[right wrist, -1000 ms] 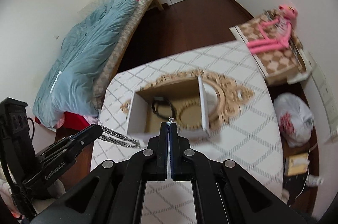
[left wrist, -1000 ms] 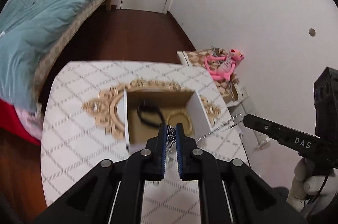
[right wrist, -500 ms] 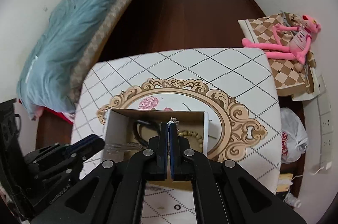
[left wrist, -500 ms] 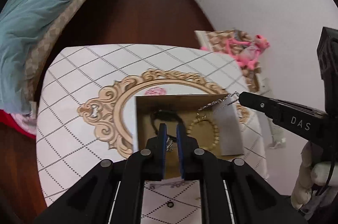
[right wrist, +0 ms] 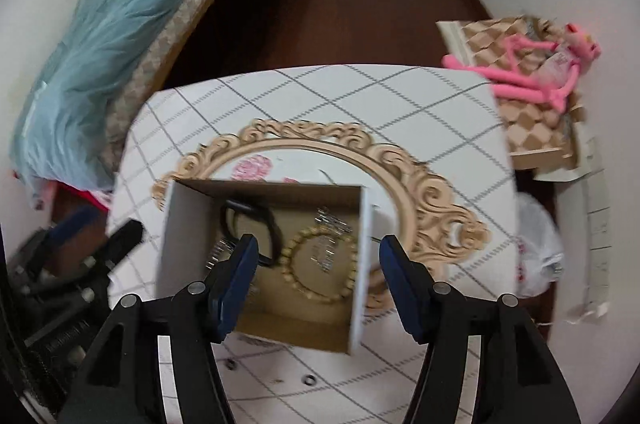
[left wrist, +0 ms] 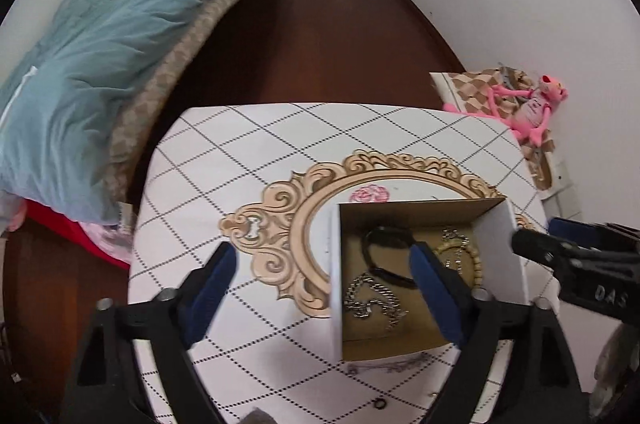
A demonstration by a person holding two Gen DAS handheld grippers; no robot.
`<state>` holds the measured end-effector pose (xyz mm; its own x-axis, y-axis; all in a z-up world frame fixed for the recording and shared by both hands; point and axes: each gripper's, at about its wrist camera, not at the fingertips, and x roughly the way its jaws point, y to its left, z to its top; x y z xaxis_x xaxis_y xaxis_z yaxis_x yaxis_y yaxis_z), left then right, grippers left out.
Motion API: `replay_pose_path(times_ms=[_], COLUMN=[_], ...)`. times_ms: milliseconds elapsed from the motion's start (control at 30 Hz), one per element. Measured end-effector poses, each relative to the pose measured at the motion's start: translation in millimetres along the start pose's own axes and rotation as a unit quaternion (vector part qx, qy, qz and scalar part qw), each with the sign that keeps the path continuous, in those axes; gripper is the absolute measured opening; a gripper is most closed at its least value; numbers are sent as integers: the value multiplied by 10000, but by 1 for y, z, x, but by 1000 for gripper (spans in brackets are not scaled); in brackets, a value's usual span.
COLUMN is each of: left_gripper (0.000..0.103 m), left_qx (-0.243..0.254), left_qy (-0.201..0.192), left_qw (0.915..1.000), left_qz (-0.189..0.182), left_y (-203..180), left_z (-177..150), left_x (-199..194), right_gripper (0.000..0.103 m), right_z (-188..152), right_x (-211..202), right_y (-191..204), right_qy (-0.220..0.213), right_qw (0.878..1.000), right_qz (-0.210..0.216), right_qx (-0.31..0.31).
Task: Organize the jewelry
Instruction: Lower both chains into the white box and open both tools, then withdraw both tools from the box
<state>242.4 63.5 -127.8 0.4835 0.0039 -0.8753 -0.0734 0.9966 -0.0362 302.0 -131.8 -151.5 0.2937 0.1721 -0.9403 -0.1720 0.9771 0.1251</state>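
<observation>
On the white table [left wrist: 248,160] with its diamond-grid cover and gold scroll-framed oval, a small open cardboard box [left wrist: 498,252] is sitting with its white outer walls up and its brown inside showing. Inside it, a silver chain necklace [left wrist: 374,298] is lying in a loose heap on the floor of the box near the left wall, beside a black cord loop [left wrist: 386,254] and a ring of pale wooden beads [right wrist: 320,266]; a second glint of fine silver chain [right wrist: 329,220] is lying across the bead bracelet toward the far wall.

Above the box, the left gripper [left wrist: 322,270] is hanging with its blue-padded jaws opening wide, one pad out over the tablecloth and the other over the box interior; nothing is being pinched between them, and the chain is lying free below. The right gripper [right wrist: 318,266] is pointing down into the same box, its jaws also opening, straddling the bead bracelet and the box's right wall without pressing on anything.

Near the table's close edge, a small dark ring [left wrist: 379,404] is lying on the cloth. Beyond the table, a blue duvet [left wrist: 100,64] is heaped on a bed, and a pink plush toy [left wrist: 528,106] is lying on a checkered cushion by the wall.
</observation>
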Motion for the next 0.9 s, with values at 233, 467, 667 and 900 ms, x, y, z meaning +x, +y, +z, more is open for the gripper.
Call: replay_pose_path(times_ms=[233,467,667,900], left_gripper=[103,103,103,103], left_qx=[42,44,5,-30], left_qy=[-60,-42,-229,-481], left_qw=[9996,9995,9994,9982], left_qz=[288,316,278,348], left_y=[-1,-5,-5,-6], left_z=[-22,-38,-45,-57], left_x=[-4,-11,-38,-76], right_gripper=[95,96,96,96], right_z=[-40,-61,-73,-93], right_x=[5,0,-26,-71], right_y=[-2,4,10,19], right_qy=[-7,-162,-455,-937], right_qw=[9969,9959,9945,9898], right_qz=[-783,-886,-946,-1075], right_qx=[-91,-16,21,-9])
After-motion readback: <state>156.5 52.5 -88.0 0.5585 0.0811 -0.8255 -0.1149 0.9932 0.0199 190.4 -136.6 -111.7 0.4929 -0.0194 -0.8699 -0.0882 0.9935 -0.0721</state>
